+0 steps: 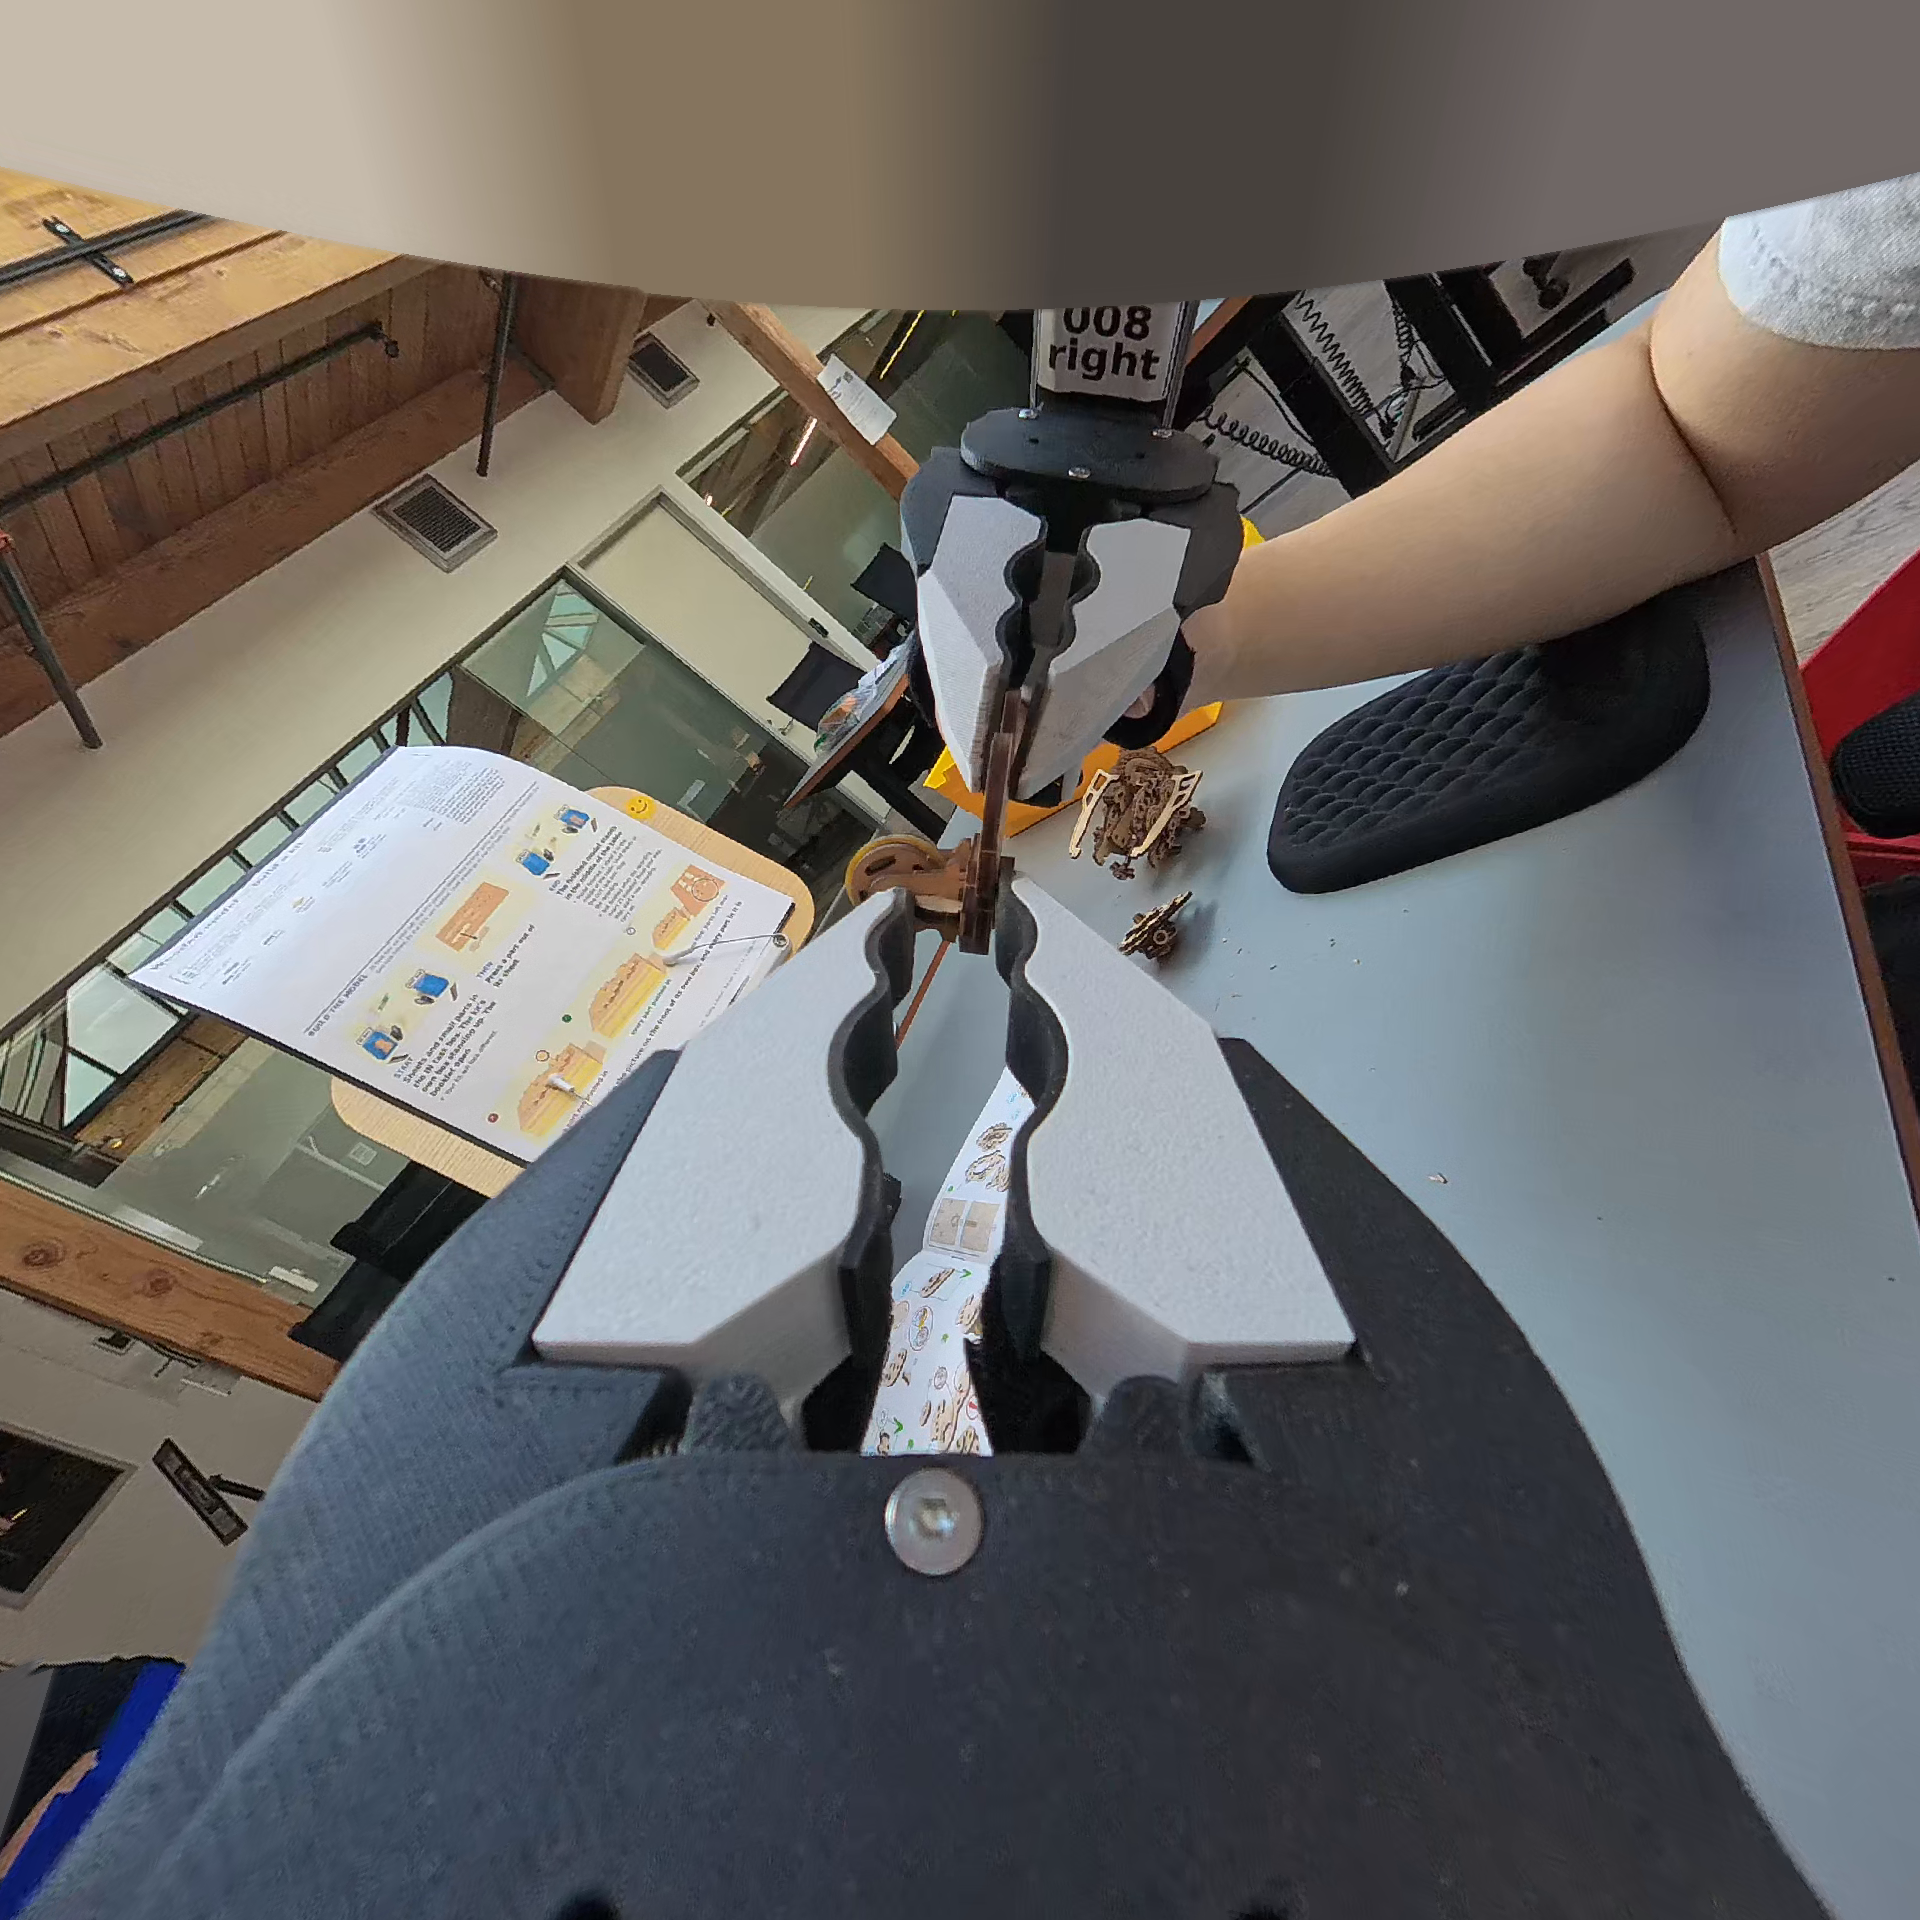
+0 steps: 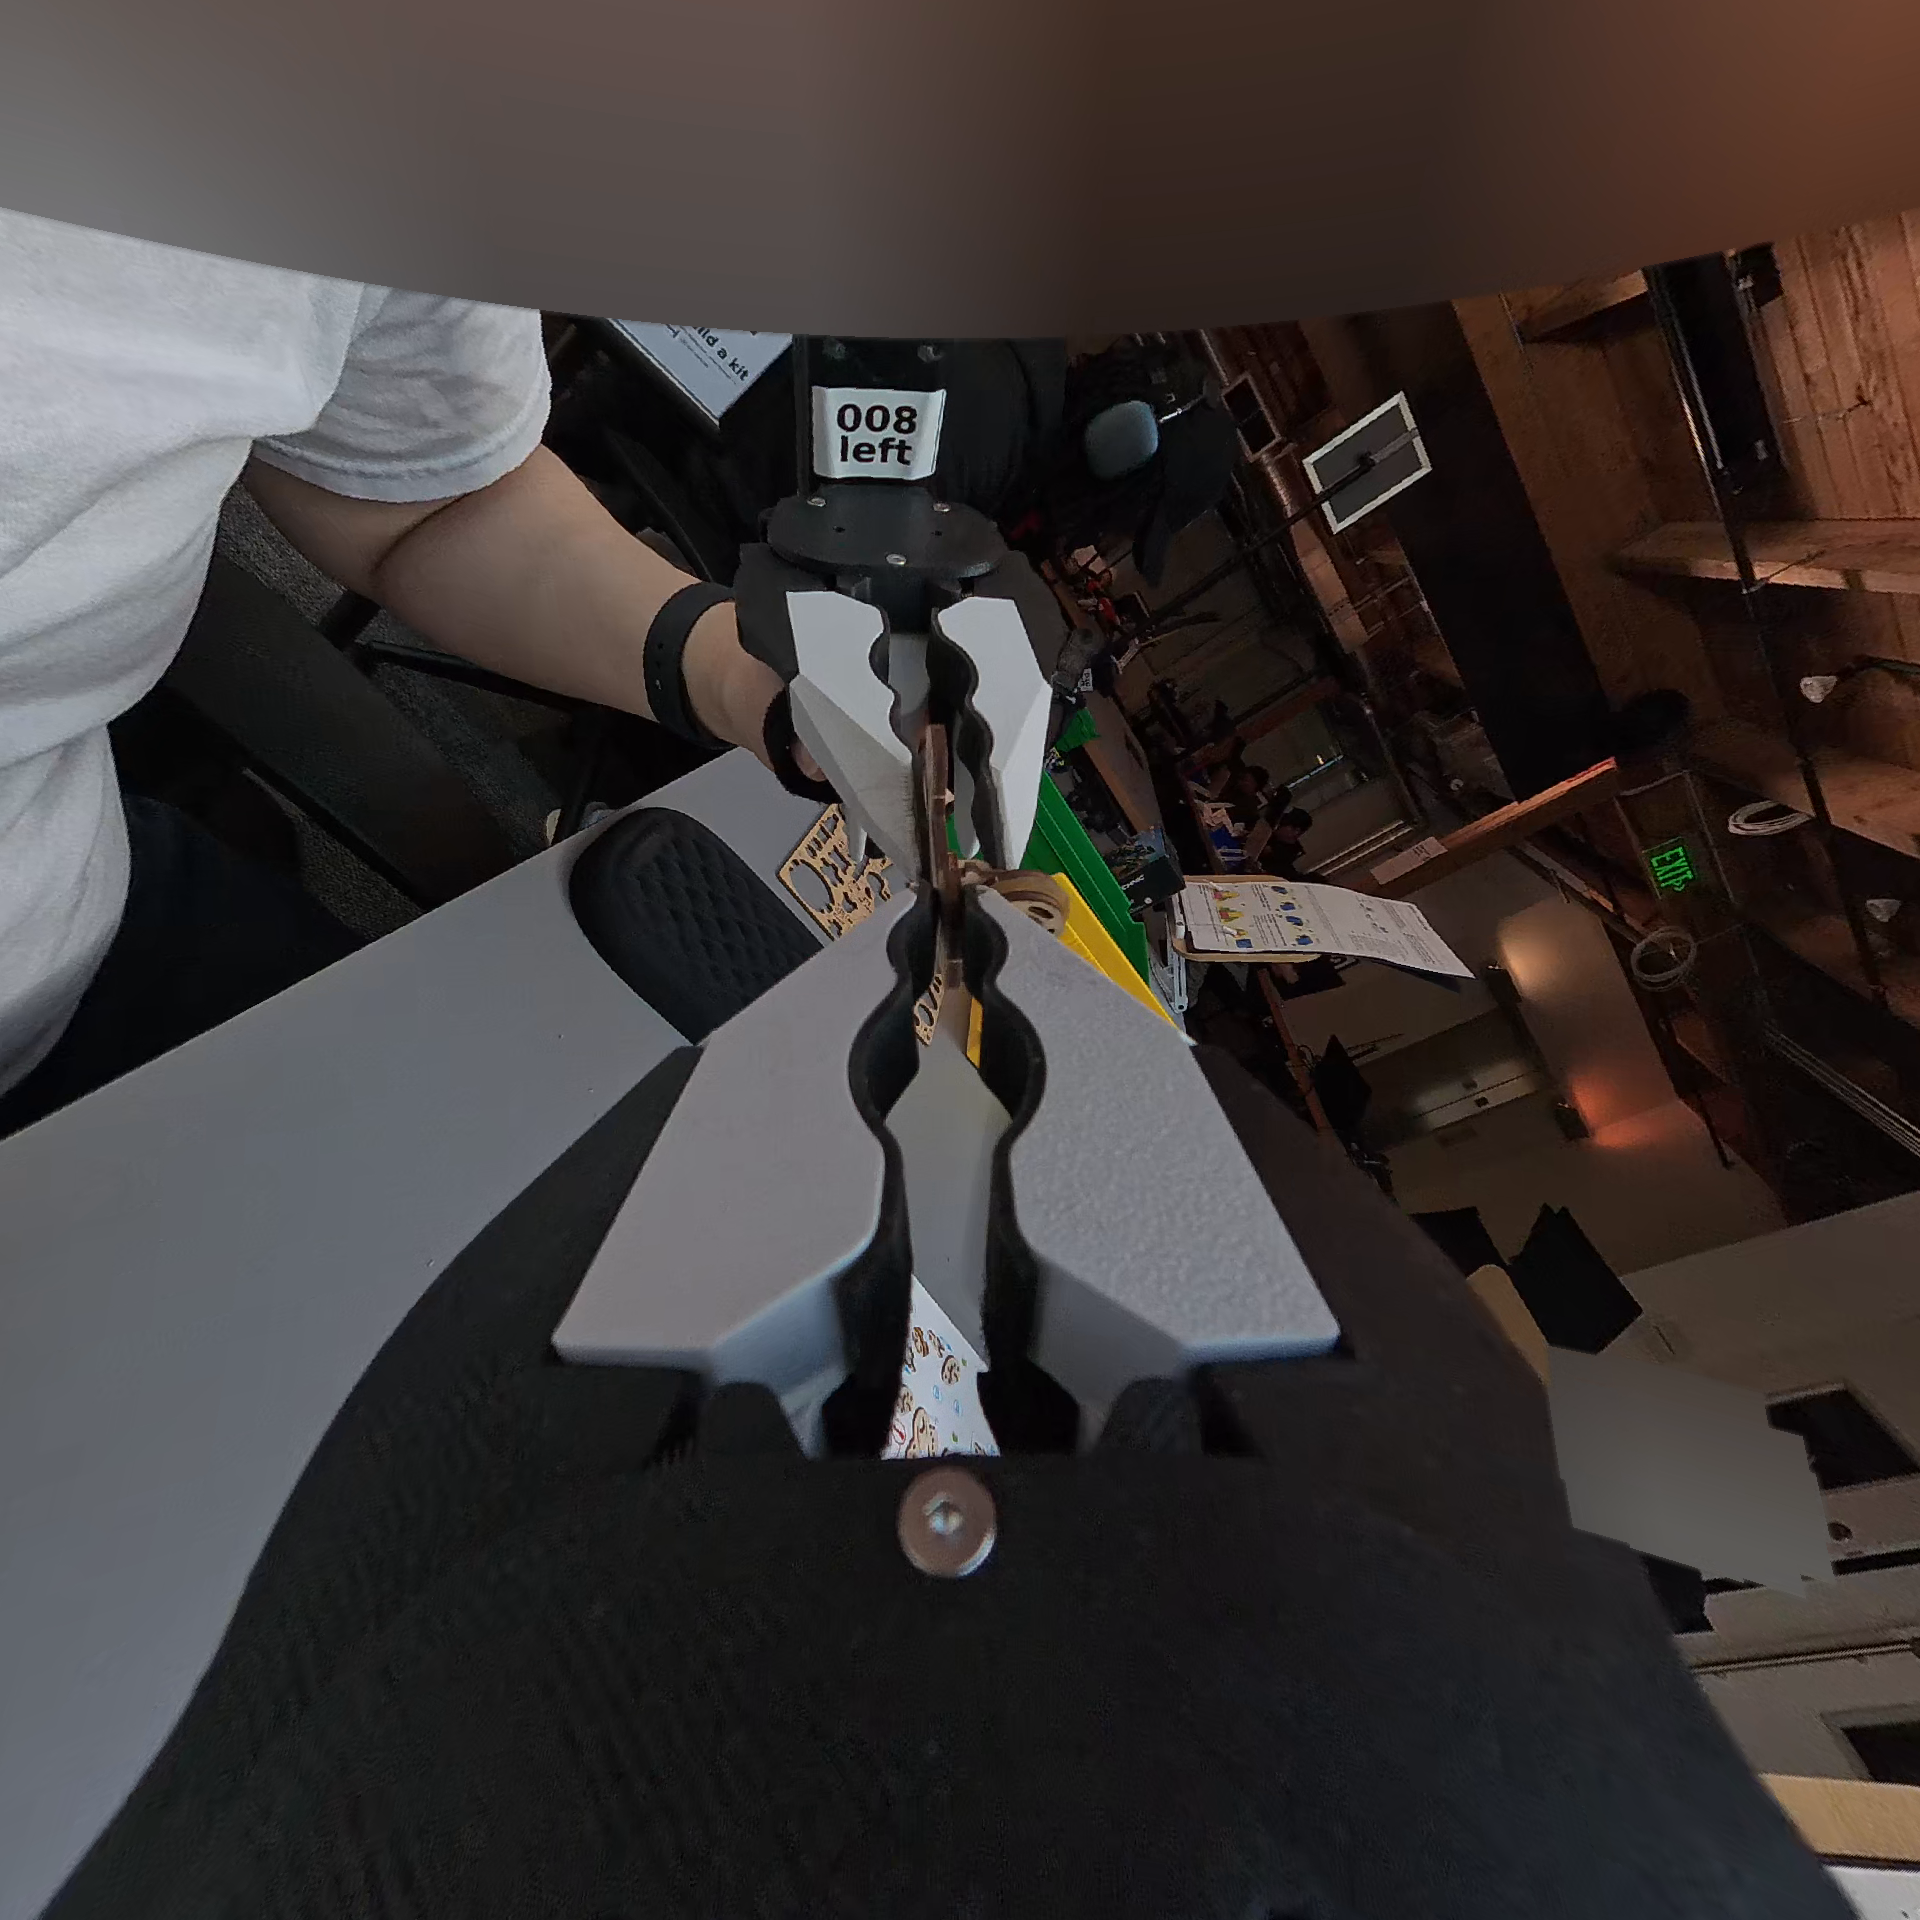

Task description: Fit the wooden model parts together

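Fingers [image 1: 940,925] of both grippers pinch wooden parts [image 1: 977,883]; align the slot squarely, then press gently together.

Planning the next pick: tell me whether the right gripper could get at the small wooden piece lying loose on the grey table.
Probably not yet. The right gripper is shut on a flat wooden part, meeting the left gripper in mid-air. The small wooden piece lies unobstructed on the table, but the held part must be released first.
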Tool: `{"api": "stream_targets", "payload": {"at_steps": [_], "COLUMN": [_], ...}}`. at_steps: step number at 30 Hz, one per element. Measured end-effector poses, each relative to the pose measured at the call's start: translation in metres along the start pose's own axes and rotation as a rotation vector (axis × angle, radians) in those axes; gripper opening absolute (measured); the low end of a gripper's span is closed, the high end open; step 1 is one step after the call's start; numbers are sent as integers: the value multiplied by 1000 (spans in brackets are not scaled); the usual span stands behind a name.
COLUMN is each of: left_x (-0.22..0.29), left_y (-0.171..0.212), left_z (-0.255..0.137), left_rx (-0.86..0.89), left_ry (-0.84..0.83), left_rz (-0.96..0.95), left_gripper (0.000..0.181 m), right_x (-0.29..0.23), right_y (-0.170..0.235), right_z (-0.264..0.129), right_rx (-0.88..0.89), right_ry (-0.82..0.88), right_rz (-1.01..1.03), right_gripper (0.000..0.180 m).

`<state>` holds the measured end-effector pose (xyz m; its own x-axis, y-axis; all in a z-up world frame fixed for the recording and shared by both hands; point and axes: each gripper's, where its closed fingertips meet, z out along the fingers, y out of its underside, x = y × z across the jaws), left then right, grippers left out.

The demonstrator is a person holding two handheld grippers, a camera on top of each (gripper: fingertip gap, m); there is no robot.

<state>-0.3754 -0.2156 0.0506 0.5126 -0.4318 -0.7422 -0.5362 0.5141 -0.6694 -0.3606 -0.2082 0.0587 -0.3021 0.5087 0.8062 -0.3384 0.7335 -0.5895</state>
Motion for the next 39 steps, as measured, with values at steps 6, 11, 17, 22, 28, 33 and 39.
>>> {"api": "stream_targets", "payload": {"at_steps": [6, 11, 17, 22, 28, 33, 39], "left_x": [1, 16, 64, 76, 80, 57, 35], "left_y": [2, 18, 43, 62, 72, 97, 92], "left_z": [0, 0, 2, 6, 8, 13, 2], "left_rx": [-12, -29, -57, -79, -58, -177, -68], "left_ry": [15, 152, 500, 623, 660, 488, 248], "left_rz": [-3, -25, -24, -38, -59, -230, -603], "left_gripper": [13, 14, 14, 14, 14, 32, 25], "right_x": [-2, -19, -12, -57, -91, -79, -41], "right_y": [0, 2, 52, 71, 75, 92, 71], "right_z": [0, -10, -7, 1, 8, 12, 13], "right_rx": [1, 33, 1, -49, -117, -97, 155], "right_ry": [-7, -237, -372, -583, -716, -549, -298], "right_rz": [9, 274, 1023, 1247, 1306, 1181, 889], "right_gripper": [3, 20, 28, 39, 19, 18, 19]}}
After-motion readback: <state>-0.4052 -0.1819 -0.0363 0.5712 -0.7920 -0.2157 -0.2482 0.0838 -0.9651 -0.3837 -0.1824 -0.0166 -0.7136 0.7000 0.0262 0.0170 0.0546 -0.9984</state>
